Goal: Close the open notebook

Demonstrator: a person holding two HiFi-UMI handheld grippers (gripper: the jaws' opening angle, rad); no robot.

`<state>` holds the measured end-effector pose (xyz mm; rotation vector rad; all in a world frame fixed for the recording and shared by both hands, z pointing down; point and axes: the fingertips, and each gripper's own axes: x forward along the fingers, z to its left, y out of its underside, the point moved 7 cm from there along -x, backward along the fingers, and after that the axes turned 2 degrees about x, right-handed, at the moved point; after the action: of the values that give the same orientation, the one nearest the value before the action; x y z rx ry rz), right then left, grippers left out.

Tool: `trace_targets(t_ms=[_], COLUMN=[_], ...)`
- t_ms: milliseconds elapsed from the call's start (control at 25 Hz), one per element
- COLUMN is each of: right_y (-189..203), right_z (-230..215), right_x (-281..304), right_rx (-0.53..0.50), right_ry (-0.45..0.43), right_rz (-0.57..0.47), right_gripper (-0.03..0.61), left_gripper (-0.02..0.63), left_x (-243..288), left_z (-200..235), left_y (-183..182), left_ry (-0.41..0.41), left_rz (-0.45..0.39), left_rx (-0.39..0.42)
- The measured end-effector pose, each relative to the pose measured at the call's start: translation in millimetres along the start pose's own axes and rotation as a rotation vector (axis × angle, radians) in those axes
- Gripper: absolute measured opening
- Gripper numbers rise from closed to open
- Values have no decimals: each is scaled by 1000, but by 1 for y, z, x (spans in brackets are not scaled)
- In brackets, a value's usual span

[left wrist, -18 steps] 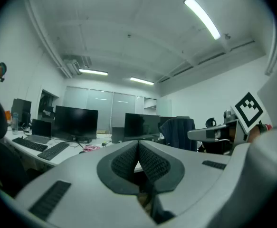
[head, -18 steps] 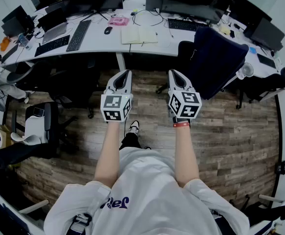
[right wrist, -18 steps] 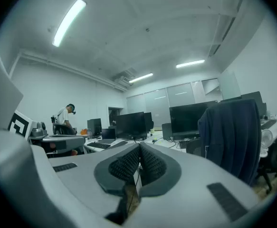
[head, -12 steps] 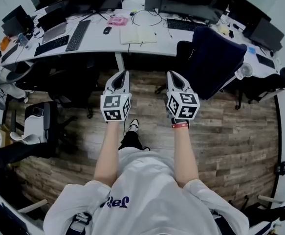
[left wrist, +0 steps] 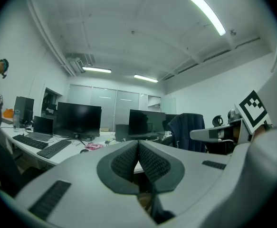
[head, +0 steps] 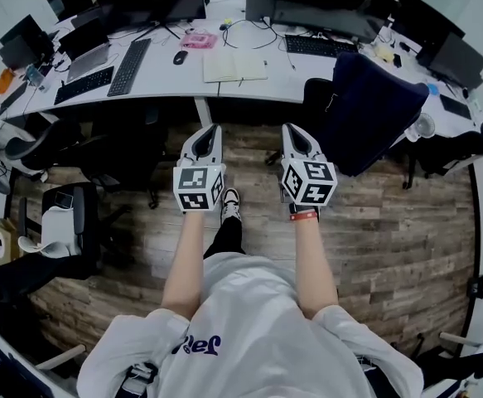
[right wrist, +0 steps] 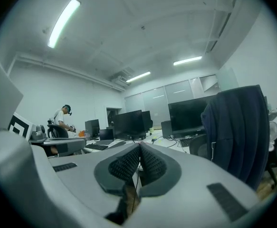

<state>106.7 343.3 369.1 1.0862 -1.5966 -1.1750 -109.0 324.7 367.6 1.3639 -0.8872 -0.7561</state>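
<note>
While it lies open, notebook [head: 235,65]: 12 o'clock, on worktop [head: 166,77]
Left hand-held gripper [head: 215,126]: closed, empty
Right hand-held gripper [head: 288,127]: closed, empty

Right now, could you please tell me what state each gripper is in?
Left gripper: closed, holding nothing.
Right gripper: closed, holding nothing.

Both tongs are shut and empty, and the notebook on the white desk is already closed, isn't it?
No. The notebook lies open on the desk, its pages flat, as the head view shows. The left tongs and right tongs are indeed shut and empty, held well short of it.
</note>
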Motion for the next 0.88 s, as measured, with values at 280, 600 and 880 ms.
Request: trace_targets(t_ms=[280,600,880], right_y=[-25,-44,-53], right_z=[-28,-46,-45], right_x=[90,199,289], right_rx=[-2,12,41], right_ry=[-4,-8,-31], right_rz=[-6,19,46], right_gripper=[14,14,8], left_gripper=[18,18,18], left_x=[90,185,254], left_z=[30,82,137], left_y=[-7,-20,-17], left_ry=[24,-3,-10], left_rz=[20,37,84], left_rx=[28,-12,15])
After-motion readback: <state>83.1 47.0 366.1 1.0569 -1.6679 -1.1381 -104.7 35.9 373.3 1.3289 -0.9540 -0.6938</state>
